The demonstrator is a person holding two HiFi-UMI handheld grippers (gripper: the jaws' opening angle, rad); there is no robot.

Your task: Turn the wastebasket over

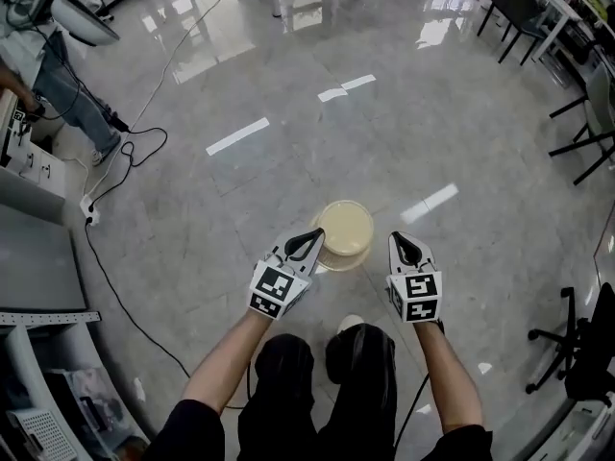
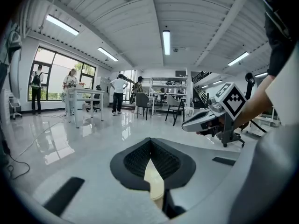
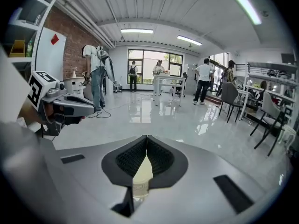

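Observation:
A round cream wastebasket [image 1: 344, 229] stands on the glossy grey floor just ahead of my feet; its upper face looks like a plain disc. My left gripper [image 1: 315, 239] hangs in the air above its left edge and my right gripper [image 1: 399, 241] above the floor to its right. Both are shut with nothing between the pads, and neither touches the basket. In the left gripper view a cream sliver of the basket [image 2: 154, 181] shows below the closed jaws of the left gripper [image 2: 150, 141]. The right gripper view shows the same basket [image 3: 141, 177] under the right gripper [image 3: 146, 139].
A black cable [image 1: 115, 296] runs over the floor at left beside a grey desk [image 1: 34, 257]. A person [image 1: 58, 84] stands at upper left. Black office chairs [image 1: 586, 133] stand at right. White tape strips [image 1: 238, 135] mark the floor beyond the basket. My shoes [image 1: 351, 327] are below it.

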